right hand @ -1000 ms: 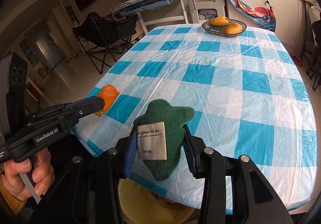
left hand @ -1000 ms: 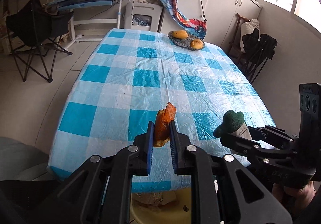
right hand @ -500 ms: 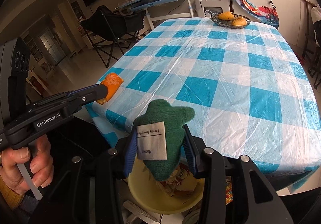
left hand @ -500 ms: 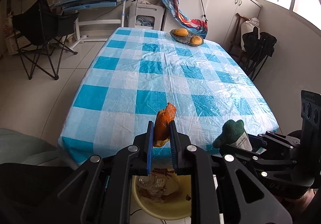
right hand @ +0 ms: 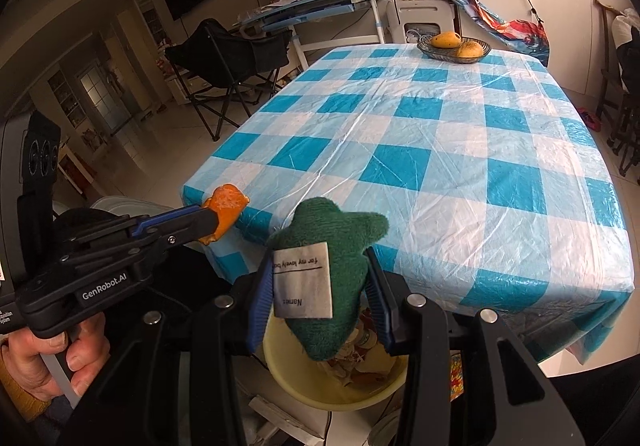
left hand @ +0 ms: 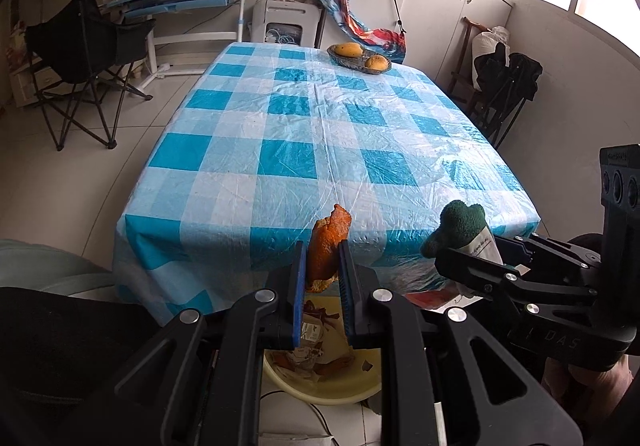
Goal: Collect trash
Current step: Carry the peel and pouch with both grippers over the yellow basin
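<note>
Between the blue pads of the left gripper (left hand: 322, 278) a curled piece of orange peel (left hand: 326, 246) is clamped, the jaws drawn nearly together on it, its upper end standing clear above the fingertips. A dark green plush toy (right hand: 326, 270) with a white sewn-in label (right hand: 303, 280) is pinched between the pads of the right gripper (right hand: 316, 298), whose jaws are set partway open around its body. Both gripped items are held off the near edge of the table, above a pale yellow bin (right hand: 332, 386) on the floor, in which paper scraps and more peel can be seen. The left gripper's handle is grasped by a hand (right hand: 48, 358) with a mustard sleeve at the wrist. Beyond the bin, the table is covered by a blue-and-white checked plastic tablecloth (left hand: 320, 134). At its far end a shallow basket (left hand: 360, 60) with two mangoes is set. A black folding chair (left hand: 84, 58) is placed on the tiled floor left of the table.
</note>
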The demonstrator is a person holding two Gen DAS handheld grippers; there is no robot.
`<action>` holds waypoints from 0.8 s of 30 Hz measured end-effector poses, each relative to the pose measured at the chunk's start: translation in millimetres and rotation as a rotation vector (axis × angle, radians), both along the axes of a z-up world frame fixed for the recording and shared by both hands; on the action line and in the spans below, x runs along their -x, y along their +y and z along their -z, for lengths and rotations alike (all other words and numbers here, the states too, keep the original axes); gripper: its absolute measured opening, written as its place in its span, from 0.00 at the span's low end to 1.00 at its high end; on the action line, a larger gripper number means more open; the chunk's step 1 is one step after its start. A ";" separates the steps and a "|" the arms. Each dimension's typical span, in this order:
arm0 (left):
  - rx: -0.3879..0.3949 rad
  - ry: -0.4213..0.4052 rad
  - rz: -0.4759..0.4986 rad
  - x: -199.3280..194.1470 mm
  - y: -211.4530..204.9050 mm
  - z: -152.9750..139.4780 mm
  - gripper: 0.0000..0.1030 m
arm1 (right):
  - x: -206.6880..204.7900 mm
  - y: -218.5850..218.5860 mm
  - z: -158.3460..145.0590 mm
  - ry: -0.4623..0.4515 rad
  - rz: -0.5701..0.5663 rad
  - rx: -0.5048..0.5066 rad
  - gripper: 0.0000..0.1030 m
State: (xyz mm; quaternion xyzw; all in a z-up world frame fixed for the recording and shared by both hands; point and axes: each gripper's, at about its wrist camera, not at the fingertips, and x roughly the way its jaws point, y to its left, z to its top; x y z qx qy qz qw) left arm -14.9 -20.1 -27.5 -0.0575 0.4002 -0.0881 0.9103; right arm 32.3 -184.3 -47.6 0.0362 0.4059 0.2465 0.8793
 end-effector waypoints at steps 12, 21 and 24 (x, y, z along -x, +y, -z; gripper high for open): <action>0.039 -0.044 -0.017 10.5 12.6 -9.6 0.15 | 9.7 6.6 3.8 -0.005 0.013 0.028 0.43; 0.048 -0.048 -0.024 10.4 14.8 -11.3 0.15 | 11.7 6.9 5.2 -0.001 0.014 0.036 0.43; 0.047 -0.048 -0.023 10.4 14.9 -11.2 0.15 | 11.8 7.4 5.4 -0.002 0.014 0.036 0.43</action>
